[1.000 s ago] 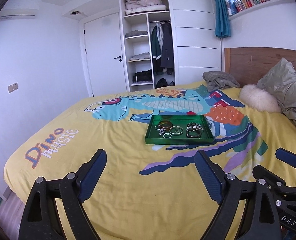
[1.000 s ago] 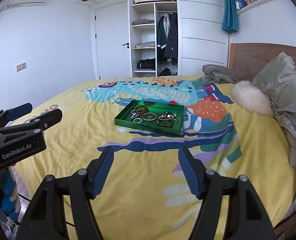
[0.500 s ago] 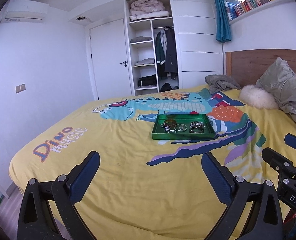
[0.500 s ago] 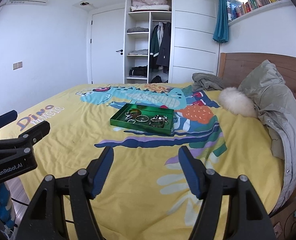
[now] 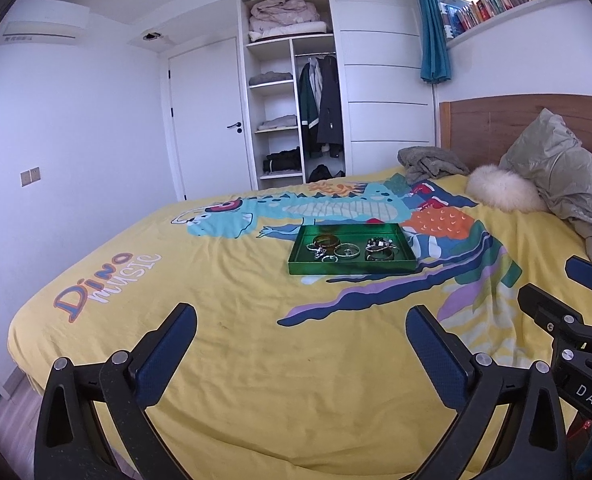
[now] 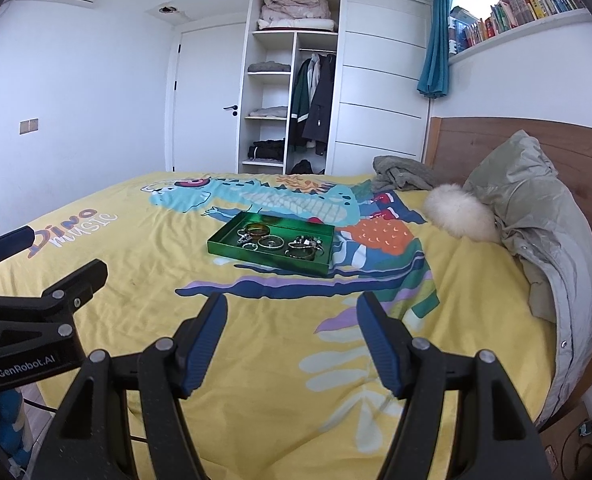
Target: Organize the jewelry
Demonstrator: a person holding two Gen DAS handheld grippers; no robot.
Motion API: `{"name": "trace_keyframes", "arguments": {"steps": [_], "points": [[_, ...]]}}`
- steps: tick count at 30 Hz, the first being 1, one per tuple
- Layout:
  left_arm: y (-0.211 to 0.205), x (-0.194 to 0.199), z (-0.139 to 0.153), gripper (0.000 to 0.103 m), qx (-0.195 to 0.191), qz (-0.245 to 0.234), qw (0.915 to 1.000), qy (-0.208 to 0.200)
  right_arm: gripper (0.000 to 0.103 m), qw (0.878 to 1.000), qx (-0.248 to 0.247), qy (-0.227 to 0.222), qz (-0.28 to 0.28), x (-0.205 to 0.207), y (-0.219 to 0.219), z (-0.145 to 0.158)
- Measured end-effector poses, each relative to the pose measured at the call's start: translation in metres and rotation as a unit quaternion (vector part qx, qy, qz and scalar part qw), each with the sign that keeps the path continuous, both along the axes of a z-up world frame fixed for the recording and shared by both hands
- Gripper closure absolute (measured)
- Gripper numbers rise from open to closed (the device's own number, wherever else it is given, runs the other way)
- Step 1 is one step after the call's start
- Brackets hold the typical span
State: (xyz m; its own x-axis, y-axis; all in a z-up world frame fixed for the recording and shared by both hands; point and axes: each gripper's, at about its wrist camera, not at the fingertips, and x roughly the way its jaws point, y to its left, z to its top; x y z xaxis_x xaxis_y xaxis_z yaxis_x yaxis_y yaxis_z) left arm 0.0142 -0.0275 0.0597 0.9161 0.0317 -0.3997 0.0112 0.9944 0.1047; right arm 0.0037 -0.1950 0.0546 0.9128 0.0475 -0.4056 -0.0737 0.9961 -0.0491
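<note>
You have one green tray (image 5: 352,267) on one bed (image 5: 223,320), two grippers, one fluffy white cushion (image 5: 504,194), one grey blanket (image 5: 430,162); the bangles and rings are too small to count.

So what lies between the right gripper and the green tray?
Only bedspread with printed dinosaur stripes: nothing lies between the right gripper and the tray, as the right wrist view shows.
</note>
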Motion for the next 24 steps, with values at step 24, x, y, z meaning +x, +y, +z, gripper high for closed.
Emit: {"name": "trace_keyframes", "arguments": {"steps": [24], "points": [[0.003,0.008,-0.007,0.0,-0.008,0.001,0.9999,0.011,0.037,1.0,0.008,0.015,-0.014,0.012,-0.01,-0.015]]}}
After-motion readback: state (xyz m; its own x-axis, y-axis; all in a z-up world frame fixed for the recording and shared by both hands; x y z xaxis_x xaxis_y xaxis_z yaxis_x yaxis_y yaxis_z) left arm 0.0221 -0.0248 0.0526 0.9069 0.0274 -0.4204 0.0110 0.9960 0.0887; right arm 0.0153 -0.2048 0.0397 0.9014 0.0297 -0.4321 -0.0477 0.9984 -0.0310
